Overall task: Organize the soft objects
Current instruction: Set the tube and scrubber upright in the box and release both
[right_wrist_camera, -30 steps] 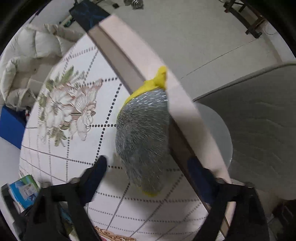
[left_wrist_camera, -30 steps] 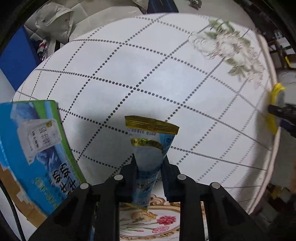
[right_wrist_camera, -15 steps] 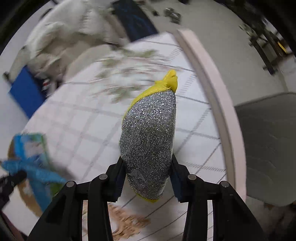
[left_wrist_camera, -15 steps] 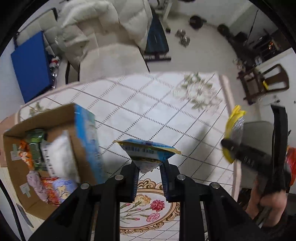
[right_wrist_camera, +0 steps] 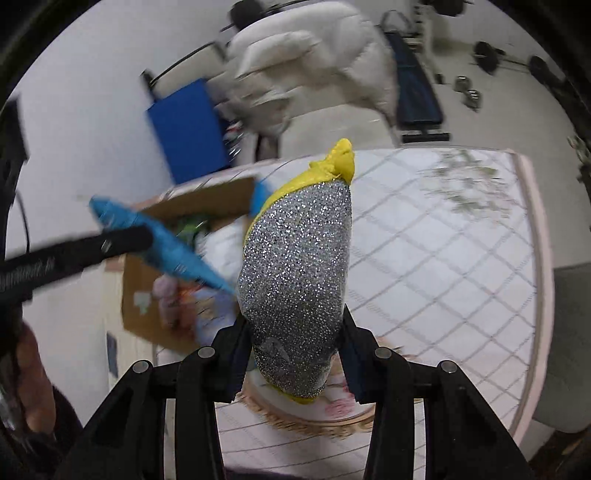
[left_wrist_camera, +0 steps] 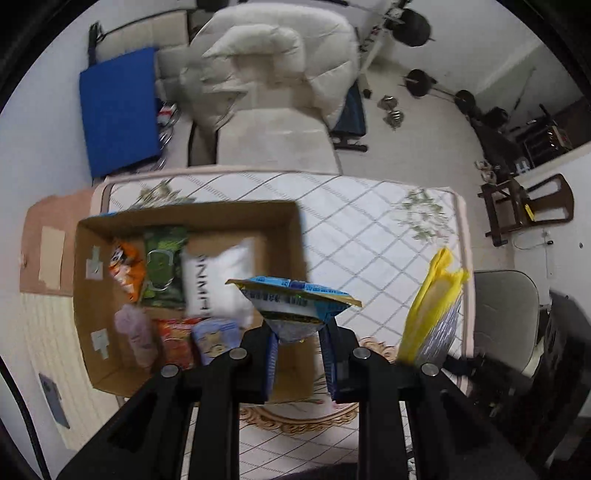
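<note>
My left gripper (left_wrist_camera: 297,354) is shut on a blue snack packet (left_wrist_camera: 295,306) and holds it high over the near right corner of an open cardboard box (left_wrist_camera: 284,221). The box holds several soft packets, among them a white pouch (left_wrist_camera: 214,280) and a green one (left_wrist_camera: 162,266). My right gripper (right_wrist_camera: 293,362) is shut on a silver glitter pouch with yellow backing (right_wrist_camera: 299,266), held above the quilted mat. That pouch also shows in the left wrist view (left_wrist_camera: 432,306). The left gripper with its blue packet (right_wrist_camera: 162,243) shows at left in the right wrist view, above the box (right_wrist_camera: 147,295).
The box sits on the left part of a white quilted mat (left_wrist_camera: 369,236) with floral corners. A cream sofa with a duvet (left_wrist_camera: 273,85) and a blue pad (left_wrist_camera: 118,110) lie beyond. A grey chair (left_wrist_camera: 506,317) stands right of the mat, and weights (left_wrist_camera: 417,22) lie on the floor.
Both grippers have risen far above the mat. The left one moved left with the blue packet to over the box. The right one closed on the glitter pouch and lifted it.
</note>
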Motion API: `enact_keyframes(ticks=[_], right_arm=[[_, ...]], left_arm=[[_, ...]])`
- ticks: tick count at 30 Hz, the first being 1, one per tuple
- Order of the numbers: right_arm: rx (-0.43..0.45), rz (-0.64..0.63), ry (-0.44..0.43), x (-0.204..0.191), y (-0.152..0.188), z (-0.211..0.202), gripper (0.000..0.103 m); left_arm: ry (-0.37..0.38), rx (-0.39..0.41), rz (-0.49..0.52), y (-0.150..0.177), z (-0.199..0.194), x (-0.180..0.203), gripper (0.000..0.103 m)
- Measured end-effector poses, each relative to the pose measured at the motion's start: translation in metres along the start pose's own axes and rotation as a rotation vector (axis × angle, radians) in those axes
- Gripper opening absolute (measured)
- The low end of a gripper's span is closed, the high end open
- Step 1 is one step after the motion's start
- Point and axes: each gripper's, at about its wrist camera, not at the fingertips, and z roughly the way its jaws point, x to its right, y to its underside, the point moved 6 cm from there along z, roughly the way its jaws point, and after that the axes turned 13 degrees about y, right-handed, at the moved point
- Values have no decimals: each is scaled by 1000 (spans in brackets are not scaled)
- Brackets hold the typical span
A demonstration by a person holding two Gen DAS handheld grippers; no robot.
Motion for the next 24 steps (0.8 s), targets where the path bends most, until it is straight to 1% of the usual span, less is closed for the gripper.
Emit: enact_keyframes(ticks=[2, 3, 7, 11, 13, 14, 15, 16, 17, 18, 19, 20, 21, 24], right_arm=[[-26, -9, -13, -26, 8, 8, 45], [-45, -10, -22, -38, 11, 16, 45], [-118, 8, -55, -68, 24, 46, 45], [-172, 32, -54, -77, 29, 76, 45], [-198, 33, -20, -77, 31, 91, 46], [-216, 36, -5, -76, 32, 98, 47], [-242, 41, -7, -77, 33, 106, 50], [-261, 47, -3, -77, 34, 111, 52], [-265, 45, 10, -76, 34, 114, 57], [-257, 39, 26, -76, 34, 115, 61], [-253, 39, 36, -76, 34, 115, 63], [-254, 43, 41, -75, 34, 115, 68], [-255, 47, 36, -75, 33, 114, 68], [-252, 62, 37, -73, 29, 113, 71]], left_arm=[[8, -38, -28, -3, 10, -15, 19], [15, -69, -47, -6, 22, -24, 19], [26, -159, -84, -14, 59, -44, 19], [25, -234, -92, -21, 90, -56, 20], [31, -289, -114, -22, 108, -62, 21], [43, -303, -122, -21, 113, -64, 24], [46, -314, -123, -21, 116, -65, 27], [30, -319, -117, -22, 119, -67, 28], [10, -316, -100, -24, 120, -68, 33], [-10, -315, -82, -25, 121, -68, 40], [-12, -311, -74, -26, 120, -68, 43], [-12, -309, -70, -27, 120, -69, 48], [-8, -308, -66, -27, 119, -69, 52], [-11, -298, -52, -26, 113, -71, 53]])
